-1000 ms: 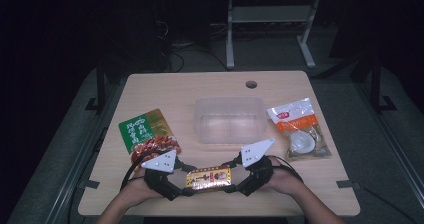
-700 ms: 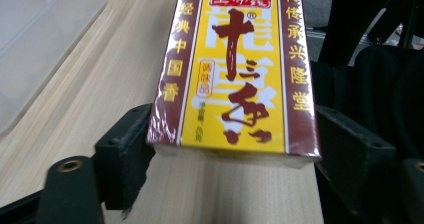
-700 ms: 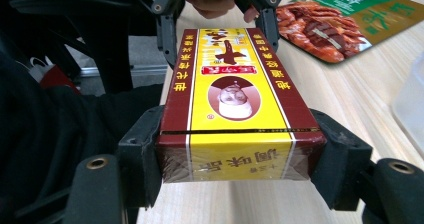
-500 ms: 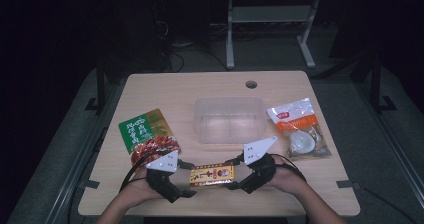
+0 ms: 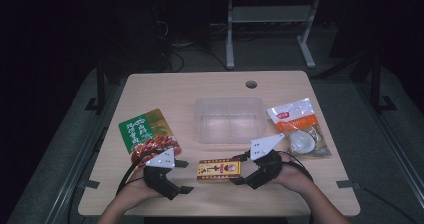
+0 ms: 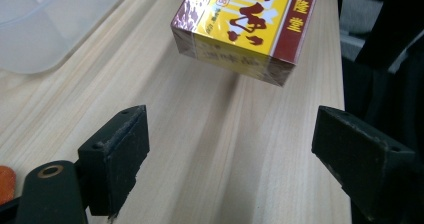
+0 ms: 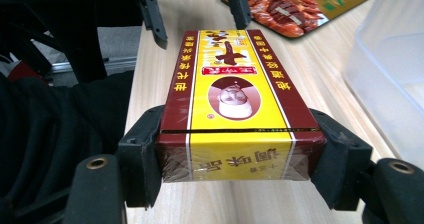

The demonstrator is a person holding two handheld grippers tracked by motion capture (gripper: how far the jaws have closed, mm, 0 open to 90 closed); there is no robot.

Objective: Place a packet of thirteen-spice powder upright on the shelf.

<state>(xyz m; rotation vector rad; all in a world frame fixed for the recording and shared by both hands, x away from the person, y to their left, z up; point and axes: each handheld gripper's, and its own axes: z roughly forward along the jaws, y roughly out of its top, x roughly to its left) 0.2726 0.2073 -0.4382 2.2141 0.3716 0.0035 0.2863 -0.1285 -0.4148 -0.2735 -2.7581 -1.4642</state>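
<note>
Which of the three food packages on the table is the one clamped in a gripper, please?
The yellow and dark red box, held at one end by the right gripper. The green packet and the orange-topped bag lie untouched.

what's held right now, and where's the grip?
The right gripper clamps the yellow-and-maroon box across its near end, jaws on both long sides. The left gripper, jaws just opened, holds nothing.
</note>
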